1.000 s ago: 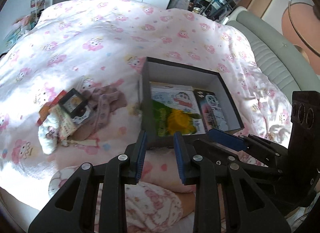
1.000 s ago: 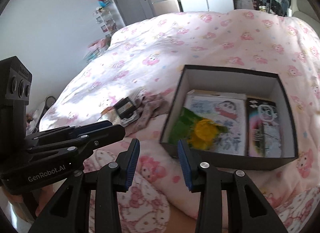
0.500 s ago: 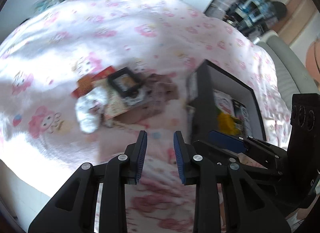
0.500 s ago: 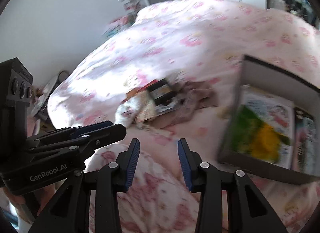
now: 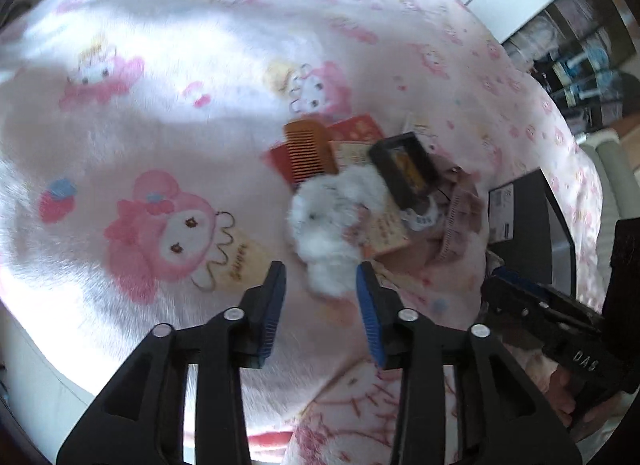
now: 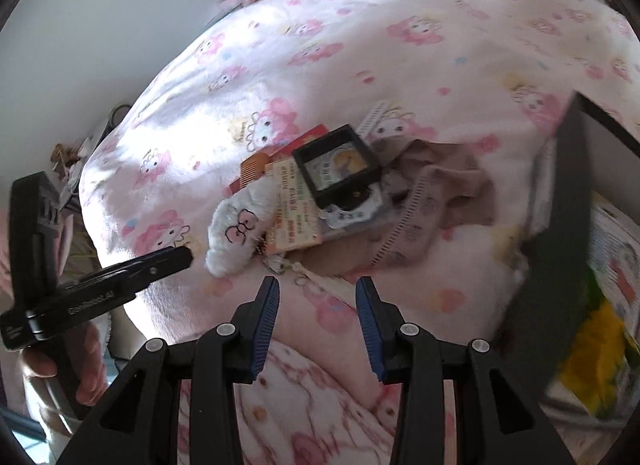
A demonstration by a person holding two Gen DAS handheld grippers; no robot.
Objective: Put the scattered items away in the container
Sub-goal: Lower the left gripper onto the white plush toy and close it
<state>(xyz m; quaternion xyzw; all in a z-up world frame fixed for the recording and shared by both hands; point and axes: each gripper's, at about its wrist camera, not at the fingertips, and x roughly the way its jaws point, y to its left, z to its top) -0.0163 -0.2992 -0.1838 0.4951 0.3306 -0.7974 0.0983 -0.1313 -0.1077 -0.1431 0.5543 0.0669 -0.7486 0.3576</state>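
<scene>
A pile of small items lies on the pink blanket: a white plush toy [image 5: 328,225], an orange comb [image 5: 310,149], a red packet [image 5: 356,127], a black framed picture [image 5: 406,167], printed cards [image 6: 294,205] and a mauve cloth [image 6: 436,201]. My left gripper [image 5: 320,297] hovers just before the plush, jaws opening, nothing between them. My right gripper [image 6: 316,305] stands open and empty in front of the same pile. The dark box [image 5: 532,225] sits to the right of the pile; a yellow-green item [image 6: 600,349] and printed books [image 6: 616,249] lie inside it.
The blanket [image 5: 160,145] with cartoon prints covers the whole bed. The left gripper's body [image 6: 100,289] and a hand [image 6: 56,365] reach in from the left of the right wrist view. Shelves [image 5: 584,65] and a grey headboard [image 5: 616,169] stand behind the bed.
Both grippers swung left from the box toward the pile and dropped closer to the blanket. The left jaws spread wider. The right jaws kept the same gap.
</scene>
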